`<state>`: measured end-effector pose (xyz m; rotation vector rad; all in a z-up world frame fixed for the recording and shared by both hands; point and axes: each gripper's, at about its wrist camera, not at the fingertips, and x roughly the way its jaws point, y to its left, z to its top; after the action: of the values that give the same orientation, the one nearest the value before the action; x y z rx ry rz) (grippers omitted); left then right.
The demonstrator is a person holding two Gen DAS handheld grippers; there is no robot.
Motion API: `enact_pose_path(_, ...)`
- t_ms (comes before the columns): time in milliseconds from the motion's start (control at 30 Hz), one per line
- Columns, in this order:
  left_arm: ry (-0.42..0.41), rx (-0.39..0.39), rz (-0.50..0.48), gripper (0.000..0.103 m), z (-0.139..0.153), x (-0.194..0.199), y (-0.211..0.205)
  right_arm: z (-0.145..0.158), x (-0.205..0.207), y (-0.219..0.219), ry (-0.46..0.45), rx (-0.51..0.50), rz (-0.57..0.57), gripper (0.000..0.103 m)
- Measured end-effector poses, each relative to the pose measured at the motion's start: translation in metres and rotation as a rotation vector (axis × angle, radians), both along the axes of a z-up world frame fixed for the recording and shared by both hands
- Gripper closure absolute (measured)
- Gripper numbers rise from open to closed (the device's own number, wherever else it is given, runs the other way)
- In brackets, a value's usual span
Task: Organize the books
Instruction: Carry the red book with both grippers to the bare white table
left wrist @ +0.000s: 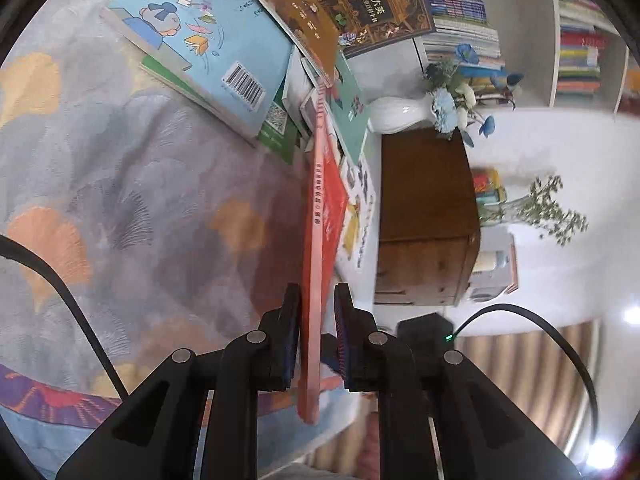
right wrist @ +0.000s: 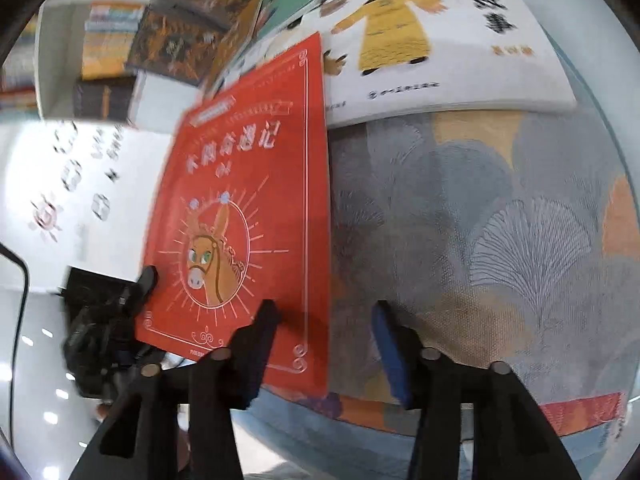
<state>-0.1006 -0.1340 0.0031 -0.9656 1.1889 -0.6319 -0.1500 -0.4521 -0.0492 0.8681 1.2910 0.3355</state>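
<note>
So the left claw is clamped tight on the red donkey book, holding it up on edge over the leaf-patterned cloth. Right claw has its jaws parted, gripping nothing, right by that book's cover. The other books sit piled just behind it.
</note>
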Motion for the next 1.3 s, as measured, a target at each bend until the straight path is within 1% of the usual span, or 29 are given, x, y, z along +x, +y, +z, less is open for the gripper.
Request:
enact_pose_path(67, 0.029, -0.018, -0.003, 0.091, -0.002, 0.003, -0.003, -0.006, -0.001, -0.005, 0.017, 0.057, -0.013, 0.052)
enact_pose_path(133, 0.064, -0.072, 0.002, 0.091, -0.005, 0.004, -0.003, -0.012, -0.003, -0.008, 0.033, 0.128, -0.028, 0.051)
enact_pose_path(200, 0.088, -0.106, 0.005, 0.091, -0.007, 0.004, -0.006, -0.020, -0.004, -0.010, 0.053, 0.214, -0.054, 0.050)
enact_pose_path(267, 0.096, -0.094, -0.004, 0.091, -0.006, 0.005, -0.009, -0.024, -0.006, -0.010, 0.059, 0.279, -0.085, 0.050)
enact_pose_path(333, 0.112, -0.083, -0.021, 0.091, -0.009, 0.005, -0.011, -0.020, -0.006, -0.010, 0.033, 0.307, -0.089, 0.063)
enact_pose_path(367, 0.117, -0.065, -0.021, 0.091, -0.010, 0.005, -0.012, -0.015, -0.007, -0.009, 0.020, 0.289, -0.083, 0.064)
enact_pose_path(433, 0.115, -0.015, -0.026, 0.091, -0.010, 0.006, -0.012, -0.005, -0.006, -0.006, -0.015, 0.227, -0.061, 0.074)
enact_pose_path(467, 0.112, 0.017, -0.031, 0.091, -0.009, 0.006, -0.012, 0.001, -0.005, -0.004, -0.034, 0.188, -0.051, 0.075)
enact_pose_path(500, 0.104, 0.076, -0.042, 0.091, -0.007, 0.006, -0.014, 0.009, -0.004, -0.001, -0.058, 0.144, -0.040, 0.077)
enact_pose_path(567, 0.078, 0.162, -0.066, 0.091, -0.002, 0.005, -0.017, 0.024, -0.001, 0.006, -0.107, 0.036, 0.005, 0.078)
enact_pose_path(667, -0.022, 0.345, -0.114, 0.091, 0.017, 0.002, -0.029, 0.049, 0.002, 0.028, -0.204, -0.171, 0.118, 0.078)
enact_pose_path(733, -0.091, 0.444, -0.140, 0.090, 0.028, -0.001, -0.035, 0.065, 0.001, 0.051, -0.278, -0.308, 0.209, 0.078)
enact_pose_path(767, -0.131, 0.490, -0.155, 0.090, 0.034, -0.002, -0.037, 0.071, 0.000, 0.060, -0.308, -0.355, 0.252, 0.078)
enact_pose_path(833, -0.183, 0.512, -0.179, 0.091, 0.043, -0.002, -0.034, 0.080, -0.003, 0.074, -0.352, -0.435, 0.307, 0.079)
enact_pose_path(867, -0.205, 0.505, -0.191, 0.091, 0.048, -0.002, -0.030, 0.085, -0.004, 0.081, -0.372, -0.466, 0.328, 0.079)
enact_pose_path(1033, -0.269, 0.509, -0.233, 0.091, 0.064, 0.001, -0.003, 0.110, -0.009, 0.108, -0.428, -0.546, 0.385, 0.079)
enact_pose_path(1100, -0.285, 0.500, -0.229, 0.090, 0.071, 0.003, 0.013, 0.122, -0.006, 0.126, -0.447, -0.574, 0.401, 0.079)
enact_pose_path(1200, -0.295, 0.467, -0.197, 0.091, 0.082, 0.008, 0.042, 0.138, 0.003, 0.158, -0.485, -0.624, 0.430, 0.079)
enact_pose_path(1300, -0.312, 0.467, -0.161, 0.090, 0.094, 0.020, 0.074, 0.151, 0.015, 0.186, -0.517, -0.631, 0.440, 0.079)
